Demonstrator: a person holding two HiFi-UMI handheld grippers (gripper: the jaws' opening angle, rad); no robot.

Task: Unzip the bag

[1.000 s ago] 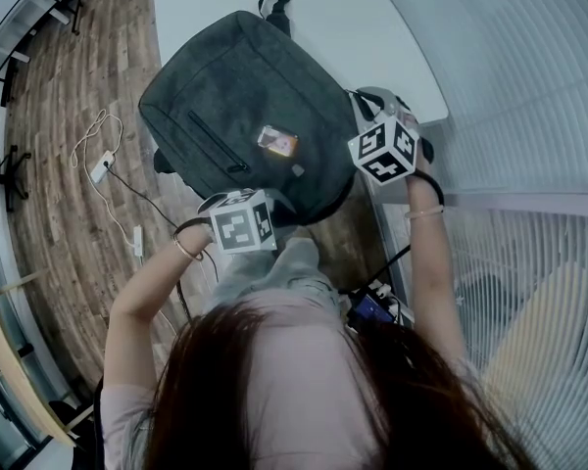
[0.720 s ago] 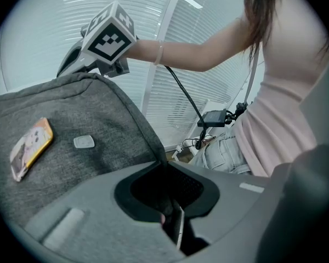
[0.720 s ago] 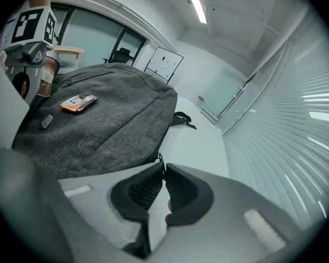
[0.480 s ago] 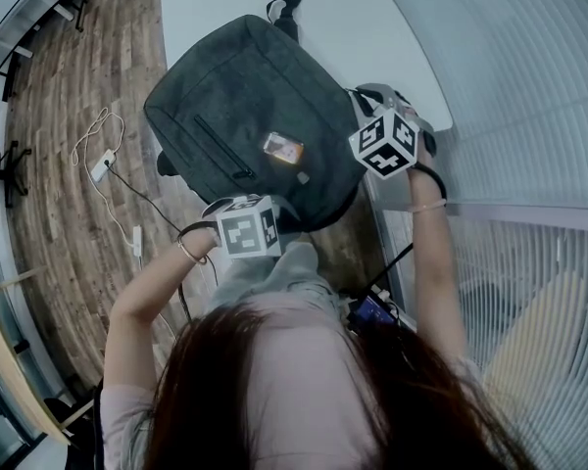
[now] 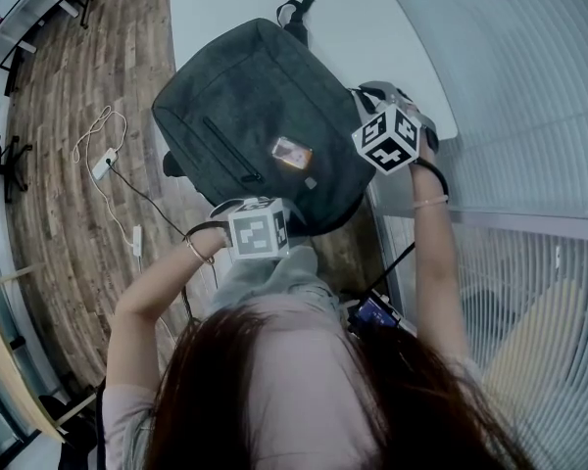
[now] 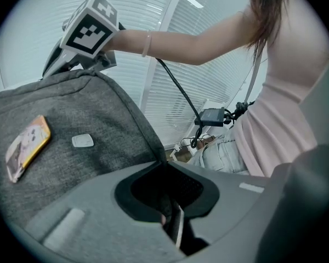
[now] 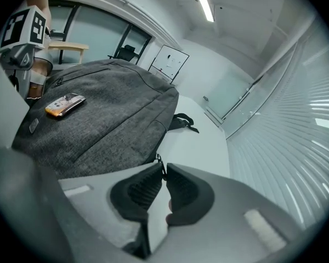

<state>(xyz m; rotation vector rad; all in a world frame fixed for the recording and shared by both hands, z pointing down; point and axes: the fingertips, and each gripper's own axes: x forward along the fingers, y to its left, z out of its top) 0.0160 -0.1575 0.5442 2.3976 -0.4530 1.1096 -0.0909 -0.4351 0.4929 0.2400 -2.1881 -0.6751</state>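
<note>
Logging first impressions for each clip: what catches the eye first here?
A dark grey backpack lies flat on the white table, a small orange tag on its front. At its near edge the left gripper pinches the fabric in its jaws, and the right gripper has its jaws shut on the zip pull.

The bag (image 5: 265, 125) fills the near end of the table (image 5: 392, 37) and blocks any straight path across it. I can only pass over its top, where a small orange card (image 5: 291, 152) lies flat. Beyond the bag the far table is bare, apart from a black strap (image 5: 296, 13) sticking out at the bag's far end. On the right the blinds (image 5: 529, 96) stand close, leaving a narrow lane of table beside the bag. On the left there is open floor (image 5: 59, 86) with a loose cable (image 5: 98, 155) lying on it. Near me, a black lead (image 6: 178, 89) hangs across the gap between the bag and my body.
</note>
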